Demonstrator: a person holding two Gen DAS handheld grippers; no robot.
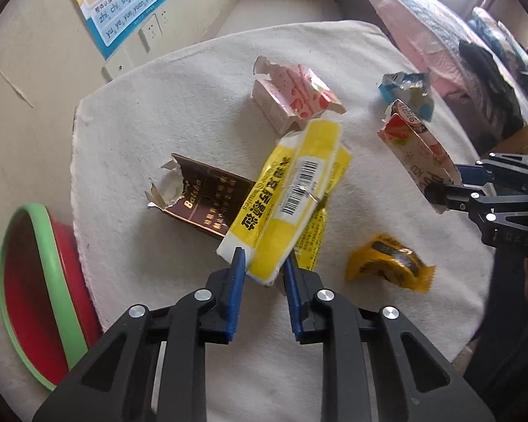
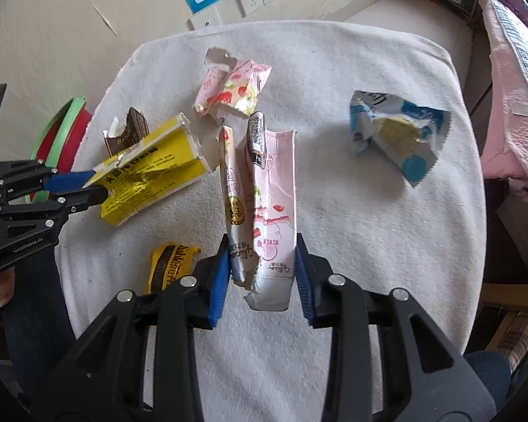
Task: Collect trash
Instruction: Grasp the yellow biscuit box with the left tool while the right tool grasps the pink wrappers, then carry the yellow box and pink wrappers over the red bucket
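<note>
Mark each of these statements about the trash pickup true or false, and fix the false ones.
1. The left gripper is clamped on a yellow carton. True.
2. The right gripper is open and holds nothing. False: it grips a torn pink carton.
3. A blue-and-white wrapper lies on the white cloth, away from both grippers. True.
4. The brown box is held in the right gripper. False: it lies on the cloth.
5. A red basin with a green rim sits beside the cloth's edge. True.
</note>
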